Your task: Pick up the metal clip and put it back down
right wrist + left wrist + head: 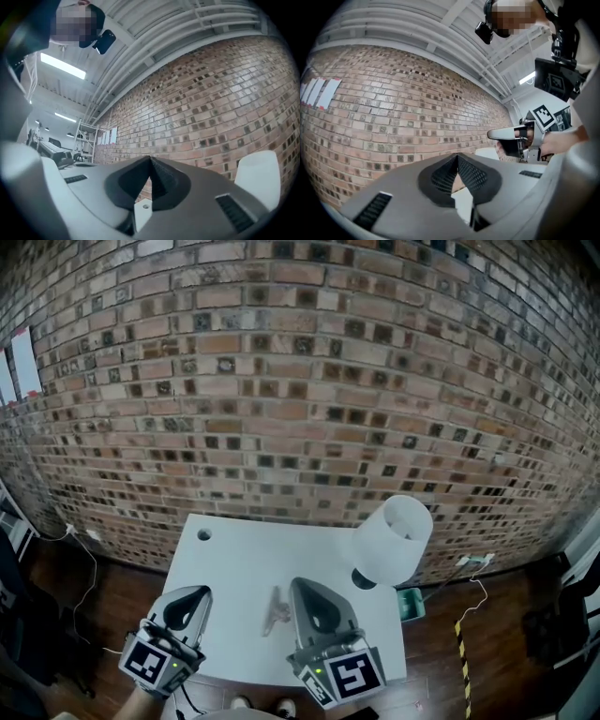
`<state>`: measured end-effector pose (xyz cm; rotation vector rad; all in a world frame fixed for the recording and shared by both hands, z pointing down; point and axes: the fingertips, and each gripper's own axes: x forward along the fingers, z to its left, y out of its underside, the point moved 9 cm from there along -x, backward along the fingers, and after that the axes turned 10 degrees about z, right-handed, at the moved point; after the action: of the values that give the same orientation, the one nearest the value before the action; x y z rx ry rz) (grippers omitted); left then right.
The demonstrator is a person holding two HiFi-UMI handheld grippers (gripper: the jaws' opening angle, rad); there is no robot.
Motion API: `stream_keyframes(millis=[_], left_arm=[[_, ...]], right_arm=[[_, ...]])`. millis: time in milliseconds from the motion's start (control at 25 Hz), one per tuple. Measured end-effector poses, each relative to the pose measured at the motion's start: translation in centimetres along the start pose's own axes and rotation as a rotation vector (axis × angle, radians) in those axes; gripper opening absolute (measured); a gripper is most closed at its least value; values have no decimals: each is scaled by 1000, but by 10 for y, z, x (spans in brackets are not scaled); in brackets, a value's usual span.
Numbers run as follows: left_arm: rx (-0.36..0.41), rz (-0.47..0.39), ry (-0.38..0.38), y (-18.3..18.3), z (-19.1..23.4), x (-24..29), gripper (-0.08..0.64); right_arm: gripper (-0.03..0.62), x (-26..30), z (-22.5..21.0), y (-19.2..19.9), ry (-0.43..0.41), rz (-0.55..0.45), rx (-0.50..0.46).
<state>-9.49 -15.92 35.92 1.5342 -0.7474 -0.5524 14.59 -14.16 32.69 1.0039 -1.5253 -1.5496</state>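
The metal clip (274,610) lies flat on the white table (244,549), seen only in the head view. It shows between my two grippers, and neither touches it. My left gripper (195,593) is held up at the lower left, its jaws closed tip to tip (457,157) with nothing in them. My right gripper (302,585) is raised to the clip's right, also shut and empty (150,159). Both gripper views look level at the brick wall. The left gripper view also catches the right gripper (511,134) with a hand behind it.
A white lamp (394,540) stands at the table's right corner, and its shade (257,180) appears in the right gripper view. The brick wall (281,381) runs behind the table. A round hole (203,534) sits at the table's far left. A teal box (410,603) and cables lie on the floor.
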Motion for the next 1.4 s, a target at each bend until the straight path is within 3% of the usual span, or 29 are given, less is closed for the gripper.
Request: stream_keyframes(millis=[120, 280, 640, 880, 1200, 1400], left_arm=[[33, -13, -11, -6, 2, 1, -6], [31, -27, -12, -8, 2, -2, -8], [52, -19, -7, -12, 3, -17, -8], [55, 3, 35, -4, 9, -39, -8], [37, 6, 44, 12, 15, -76, -9], [44, 10, 46, 16, -6, -105, -9]], right_arm=[[-20, 0, 4, 0, 15, 5, -56], [-20, 0, 5, 5, 32, 20, -61], [-20, -8, 23, 8, 45, 30, -28], [-21, -20, 36, 26, 91, 69, 73], [-20, -50, 65, 31, 167, 112, 43], [-20, -83, 81, 41, 194, 138, 94]])
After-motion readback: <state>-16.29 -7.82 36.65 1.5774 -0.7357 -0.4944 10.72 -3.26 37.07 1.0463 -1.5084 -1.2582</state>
